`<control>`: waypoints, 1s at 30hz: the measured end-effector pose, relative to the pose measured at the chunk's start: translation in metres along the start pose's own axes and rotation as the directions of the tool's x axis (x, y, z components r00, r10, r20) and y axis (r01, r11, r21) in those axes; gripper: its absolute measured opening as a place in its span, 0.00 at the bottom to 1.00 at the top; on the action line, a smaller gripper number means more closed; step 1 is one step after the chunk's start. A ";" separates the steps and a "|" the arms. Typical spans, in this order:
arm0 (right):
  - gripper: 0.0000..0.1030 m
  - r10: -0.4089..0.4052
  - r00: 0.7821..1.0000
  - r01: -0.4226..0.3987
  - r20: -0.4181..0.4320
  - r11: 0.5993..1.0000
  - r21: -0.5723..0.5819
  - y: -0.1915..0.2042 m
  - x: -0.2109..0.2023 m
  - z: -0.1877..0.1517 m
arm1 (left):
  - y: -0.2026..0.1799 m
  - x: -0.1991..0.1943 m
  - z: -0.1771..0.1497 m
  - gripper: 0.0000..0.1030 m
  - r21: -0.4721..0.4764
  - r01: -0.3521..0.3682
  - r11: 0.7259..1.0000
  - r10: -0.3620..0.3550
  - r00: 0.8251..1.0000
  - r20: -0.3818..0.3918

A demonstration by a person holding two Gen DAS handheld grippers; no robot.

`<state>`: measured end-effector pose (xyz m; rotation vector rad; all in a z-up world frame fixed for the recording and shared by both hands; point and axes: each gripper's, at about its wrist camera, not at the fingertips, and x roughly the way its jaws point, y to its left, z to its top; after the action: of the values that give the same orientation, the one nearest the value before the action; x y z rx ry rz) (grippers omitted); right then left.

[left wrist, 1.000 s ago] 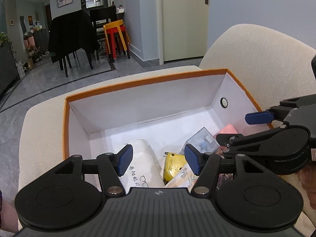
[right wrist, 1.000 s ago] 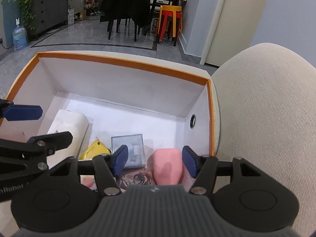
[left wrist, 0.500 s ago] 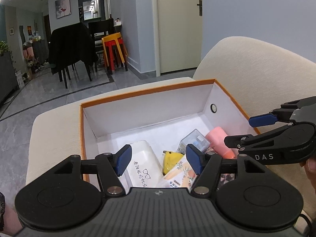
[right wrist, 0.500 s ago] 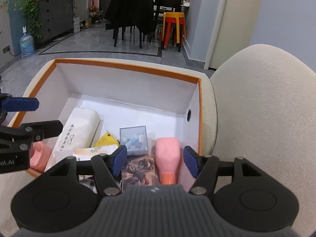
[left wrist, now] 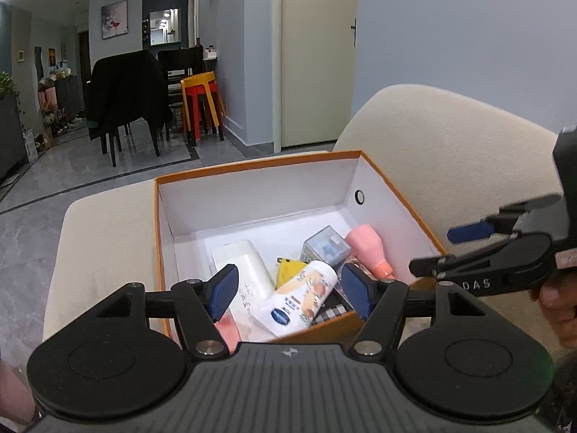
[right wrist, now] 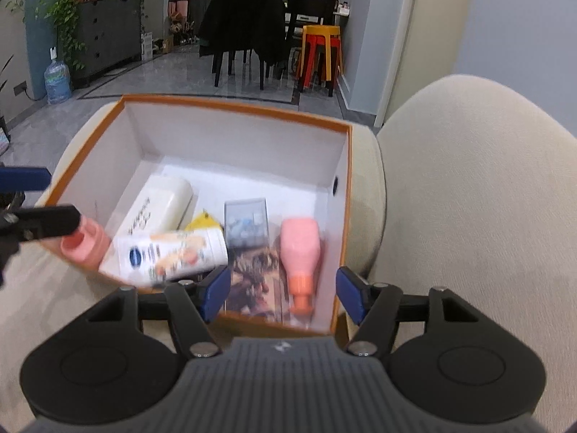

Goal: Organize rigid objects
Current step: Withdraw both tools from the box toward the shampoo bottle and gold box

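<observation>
A cream sofa (left wrist: pixel 450 151) is seen carrying an orange-rimmed box (left wrist: pixel 252 166) filled with bottles. Both the left tool (left wrist: pixel 288 290) and right tool (right wrist: pixel 283 292) are held spread, nothing pinched.

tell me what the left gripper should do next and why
Probably close the left gripper on the lotion tube and lift it further into the orange box. The tube seems to lie across the box's near edge with its pink cap sticking out, and the open jaws already straddle it.
</observation>
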<state>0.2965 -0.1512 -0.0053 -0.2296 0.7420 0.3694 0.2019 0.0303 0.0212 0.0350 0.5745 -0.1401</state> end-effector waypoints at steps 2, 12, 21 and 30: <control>0.63 0.001 1.000 0.000 -0.013 1.000 0.005 -0.002 -0.002 -0.010 | 0.001 -0.006 -0.007 0.77 -0.015 0.007 1.000 -0.007 1.000 0.000; 0.63 -0.014 0.996 0.020 -0.092 0.998 0.064 -0.016 -0.004 -0.063 | 0.006 -0.024 -0.054 0.77 -0.081 -0.001 0.997 -0.004 0.998 -0.067; 0.65 -0.061 0.990 0.079 -0.129 0.986 0.147 -0.043 0.002 -0.085 | 0.005 -0.026 -0.101 0.77 -0.155 -0.012 0.988 -0.012 0.989 -0.150; 0.65 -0.070 0.987 0.098 -0.143 0.975 0.201 -0.056 0.018 -0.094 | -0.006 -0.017 -0.124 0.77 -0.159 -0.011 0.987 -0.021 0.980 -0.200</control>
<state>0.2735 -0.2286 -0.0813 -0.0886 0.8954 0.1948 0.1197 0.0357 -0.0739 -0.1095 0.7865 -0.0954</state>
